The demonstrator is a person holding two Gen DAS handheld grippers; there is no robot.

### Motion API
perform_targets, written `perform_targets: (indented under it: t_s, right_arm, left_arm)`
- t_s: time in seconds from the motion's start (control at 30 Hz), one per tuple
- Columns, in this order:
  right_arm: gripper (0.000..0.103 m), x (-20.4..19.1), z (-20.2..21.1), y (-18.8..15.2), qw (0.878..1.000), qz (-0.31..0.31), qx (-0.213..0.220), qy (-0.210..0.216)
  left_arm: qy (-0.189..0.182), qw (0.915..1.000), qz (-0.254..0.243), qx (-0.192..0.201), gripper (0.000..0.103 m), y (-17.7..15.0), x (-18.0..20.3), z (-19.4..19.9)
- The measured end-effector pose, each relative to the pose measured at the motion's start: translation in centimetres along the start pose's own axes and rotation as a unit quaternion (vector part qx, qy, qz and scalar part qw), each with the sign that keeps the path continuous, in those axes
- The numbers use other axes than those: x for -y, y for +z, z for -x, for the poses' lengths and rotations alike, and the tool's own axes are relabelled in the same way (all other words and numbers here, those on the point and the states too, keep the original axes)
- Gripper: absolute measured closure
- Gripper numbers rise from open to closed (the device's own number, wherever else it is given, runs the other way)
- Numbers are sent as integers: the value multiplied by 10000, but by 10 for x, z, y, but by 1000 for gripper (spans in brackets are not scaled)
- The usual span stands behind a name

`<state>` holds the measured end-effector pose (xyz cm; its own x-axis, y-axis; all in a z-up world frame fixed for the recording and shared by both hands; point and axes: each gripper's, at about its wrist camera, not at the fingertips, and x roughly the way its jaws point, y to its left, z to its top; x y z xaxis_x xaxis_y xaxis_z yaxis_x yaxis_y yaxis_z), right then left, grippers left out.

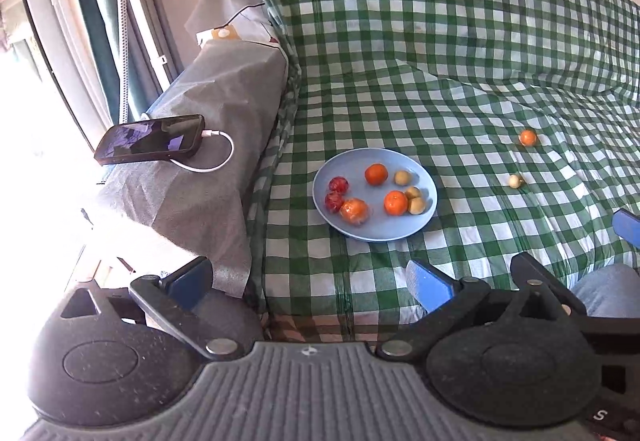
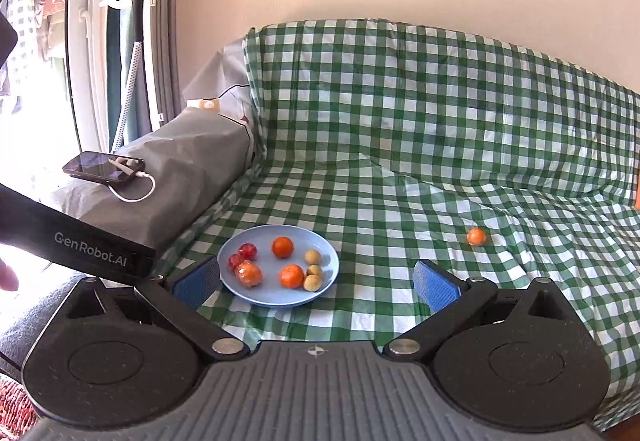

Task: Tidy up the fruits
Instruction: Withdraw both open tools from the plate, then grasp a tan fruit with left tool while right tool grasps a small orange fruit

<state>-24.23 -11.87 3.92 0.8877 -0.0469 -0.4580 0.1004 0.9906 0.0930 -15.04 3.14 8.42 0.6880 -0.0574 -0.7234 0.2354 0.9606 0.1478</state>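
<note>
one green-and-white checked cloth (image 2: pixel 420 129) covers the whole sofa, seat and backrest, and it is the biggest thing in both views. beside it the grey-wrapped armrest (image 1: pixel 208 113) carries a dark phone (image 1: pixel 150 139) with a white cable (image 1: pixel 216 157) plugged in. a white garment steamer (image 2: pixel 140 1) stands by the window behind the armrest.

the left gripper (image 1: pixel 312 281) hangs over the seat's front edge, its blue pads spread wide with nothing between them. the right gripper (image 2: pixel 316 283) is likewise spread wide and empty, low over the cloth just in front of the plate.

the blue plate (image 1: pixel 380 231) sits on the seat near the armrest. it holds three orange fruits (image 1: pixel 376 174), one of them looking wrapped in clear film, two red fruits (image 1: pixel 338 184) at its left side, and three small tan fruits (image 1: pixel 402 177) at its right.

off the plate, well to its right on the cloth, lie a lone orange fruit (image 1: pixel 527 137) and, nearer the camera, a small pale fruit (image 1: pixel 515 181), apart from each other.
</note>
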Motion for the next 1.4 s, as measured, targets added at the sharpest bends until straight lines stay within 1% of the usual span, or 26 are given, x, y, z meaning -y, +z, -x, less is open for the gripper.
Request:
perform_targets:
  t_s: [0.17, 0.3, 0.43, 0.6, 0.77, 0.83, 0.9, 1.0, 1.1, 1.17, 1.3, 1.4]
  right_arm:
    - [1, -2, 7, -1, 9999, -84, 64, 19]
    - [1, 3, 3, -3, 9997, -239, -18, -32]
    - [1, 12, -7, -7, 9986, -482, -211, -106]
    - [1, 26, -30, -12, 9955, -767, -526, -206]
    - [1, 42, -57, -15, 9913, -973, -849, -243]
    - [1, 55, -66, -12, 9903, -1005, -883, -371]
    - [1, 75, -75, -8, 9896, -1003, -866, -561]
    - [1, 119, -92, 0, 9874, -978, -862, -893]
    - [1, 168, -115, 10, 9851, -921, -904, -1138]
    - [1, 202, -135, 12, 9850, -845, -935, -1175]
    - [1, 251, -195, 11, 9859, -547, -1075, -1164]
    - [1, 281, -247, 6, 9860, -523, -1235, -995]
  left_arm:
    - [-48, 10000, 58, 6, 0, 1, -3, -1]
    - [-77, 9999, 0, -66, 0, 3, 2, -10]
    - [-205, 9995, -78, -222, 0, 5, 9, -26]
    - [-307, 9987, -164, -381, 0, 14, 19, -50]
    - [-478, 9976, -161, -481, 0, 36, 36, -77]
    - [-593, 9970, -147, -467, 0, 47, 48, -87]
    - [-691, 9963, -166, -489, 0, 59, 65, -100]
    - [-948, 9938, -310, -483, 0, 74, 100, -122]
    - [-1291, 9879, -613, -600, 0, 85, 144, -154]
    - [-1471, 9826, -865, -734, 0, 89, 176, -180]
    - [-1644, 9734, -1357, -842, 0, 95, 236, -232]
    - [-1721, 9663, -1673, -932, 0, 97, 270, -270]
